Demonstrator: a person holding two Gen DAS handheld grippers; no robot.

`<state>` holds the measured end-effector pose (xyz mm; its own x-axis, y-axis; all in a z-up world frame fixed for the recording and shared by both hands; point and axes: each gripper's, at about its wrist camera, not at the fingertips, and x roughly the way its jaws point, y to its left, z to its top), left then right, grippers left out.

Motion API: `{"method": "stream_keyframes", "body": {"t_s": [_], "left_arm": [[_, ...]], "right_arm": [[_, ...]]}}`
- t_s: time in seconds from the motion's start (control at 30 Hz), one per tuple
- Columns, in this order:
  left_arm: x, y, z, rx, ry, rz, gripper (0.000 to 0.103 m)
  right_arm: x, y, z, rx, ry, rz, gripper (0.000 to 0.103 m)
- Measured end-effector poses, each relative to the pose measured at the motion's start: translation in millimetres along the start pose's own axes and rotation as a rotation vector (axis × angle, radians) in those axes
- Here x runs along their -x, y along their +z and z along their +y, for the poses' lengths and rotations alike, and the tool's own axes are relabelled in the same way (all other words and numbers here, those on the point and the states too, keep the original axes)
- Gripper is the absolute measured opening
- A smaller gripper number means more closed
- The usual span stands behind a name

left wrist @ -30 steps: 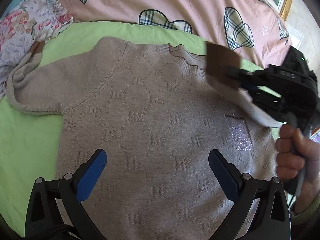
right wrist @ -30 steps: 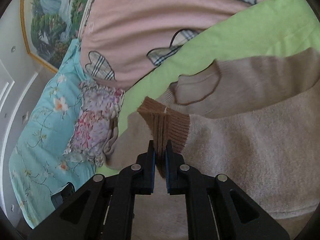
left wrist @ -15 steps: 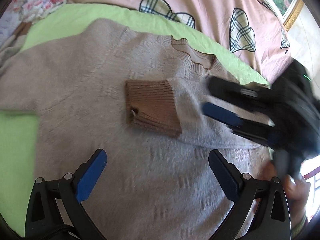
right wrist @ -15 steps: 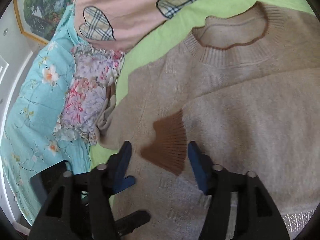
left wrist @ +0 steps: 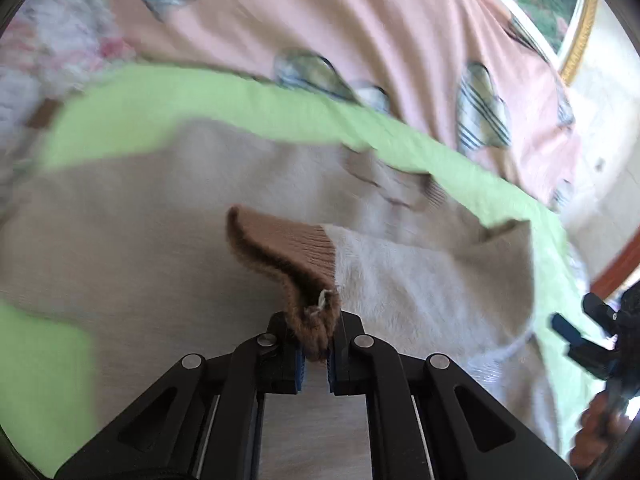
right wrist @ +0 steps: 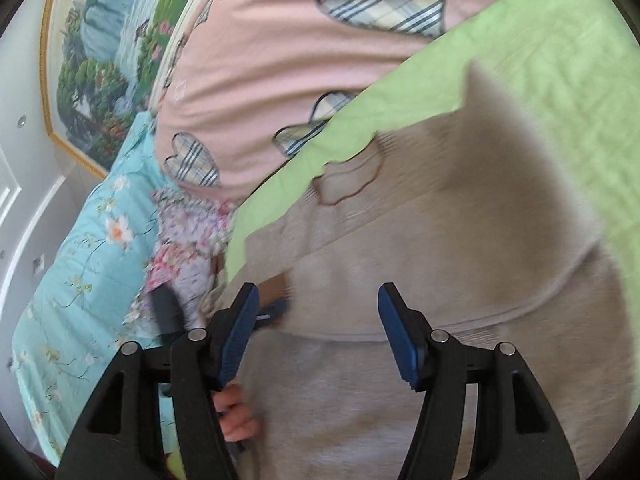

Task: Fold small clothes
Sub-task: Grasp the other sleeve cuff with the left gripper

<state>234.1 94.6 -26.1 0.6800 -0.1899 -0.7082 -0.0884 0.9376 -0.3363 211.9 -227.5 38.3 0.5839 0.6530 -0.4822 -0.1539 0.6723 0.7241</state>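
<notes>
Brown ribbed cuff point(left wrist: 308, 276) pinched in left gripper point(left wrist: 316, 354), fingers point(left wrist: 299, 364) closed on its bunched end, right at the tips. Sleeve point(left wrist: 408, 276) runs from the cuff away to the right, across the beige knit sweater point(left wrist: 132, 256); long axis roughly left-to-right and slightly away, so the cuff lies dead ahead of the left fingers and any pull goes along that line. Sweater lies flat on the green sheet point(left wrist: 192, 100) on the bed, neckline point(left wrist: 392, 184) at the far side.

Right gripper point(right wrist: 318, 334) hangs over the sweater body, fingers point(right wrist: 396, 332) spread wide, holding nothing; in the left view it sits out at the right edge, well apart from the cuff. Left is clearly the nearer one. Likely step: placing or adjusting the folded-in sleeve.

Beyond the sheet, pink quilt point(right wrist: 280, 40) with plaid hearts; floral cloth point(right wrist: 188, 240) and turquoise bedding point(right wrist: 80, 248) off to the left. Left view blurred.
</notes>
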Motion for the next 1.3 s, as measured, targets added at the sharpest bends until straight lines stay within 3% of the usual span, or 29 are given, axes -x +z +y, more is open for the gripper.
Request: {"method": "stream_keyframes", "body": {"t_s": [0.1,0.17,0.3,0.37,0.57,0.6,0.63,0.7,0.8,0.9,0.97,1.17,1.2,1.23,1.3], "left_arm": [[-10.3,-4.3,32.4,0.065,0.023,0.073,0.007],[-6.7,-7.2,42.0,0.098,0.012,0.06,0.007],[4.1,-9.7,47.8,0.143,0.057,0.007,0.007],[5.1,-11.5,49.0,0.165,0.049,-0.004,0.007],[6.9,-19.0,29.7,0.07,0.062,0.022,0.007],[6.8,-18.3,27.1,0.063,0.062,0.022,0.007],[7.6,-17.0,23.3,0.053,0.058,0.022,0.007],[9.5,-14.4,15.2,0.035,0.036,0.015,0.007],[4.6,-12.1,-1.3,0.002,-0.007,0.017,0.007],[-12.3,-16.2,-6.1,-0.017,0.027,0.045,0.007],[-19.9,-19.3,1.0,0.007,0.036,0.083,0.007],[1.4,-25.6,19.6,0.031,0.009,0.079,0.016],[4.1,-27.2,22.2,0.031,0.011,0.083,0.017],[8.4,-29.4,25.6,0.033,0.015,0.086,0.018],[16.4,-30.0,29.5,0.036,0.025,0.084,0.025]], "right_arm": [[15.0,14.5,-29.4,-0.035,-0.106,-0.048,0.066],[16.3,25.9,-42.4,-0.044,-0.162,-0.06,0.066],[4.3,52.8,-66.0,-0.043,-0.265,-0.046,0.066],[-5.3,62.3,-75.8,-0.027,-0.292,-0.028,0.066],[-58.6,72.3,-91.4,0.054,-0.365,0.118,0.066],[-65.9,72.3,-90.8,0.081,-0.371,0.137,0.061],[-68.5,73.6,-88.2,0.124,-0.369,0.142,0.013],[-60.6,82.7,-89.2,0.143,-0.381,0.123,0.009],[-44.2,98.7,-94.6,0.202,-0.478,0.065,0.009],[-43.7,103.0,-113.0,0.203,-0.545,0.077,0.004],[-44.9,98.9,-120.4,0.199,-0.541,0.095,0.004],[-12.6,83.7,-84.5,0.181,-0.438,0.023,0.008],[-8.6,77.6,-76.2,0.184,-0.413,0.019,0.019],[-5.1,70.1,-68.7,0.181,-0.382,0.02,0.044],[-2.6,52.2,-55.4,0.177,-0.322,0.023,0.072]]}}
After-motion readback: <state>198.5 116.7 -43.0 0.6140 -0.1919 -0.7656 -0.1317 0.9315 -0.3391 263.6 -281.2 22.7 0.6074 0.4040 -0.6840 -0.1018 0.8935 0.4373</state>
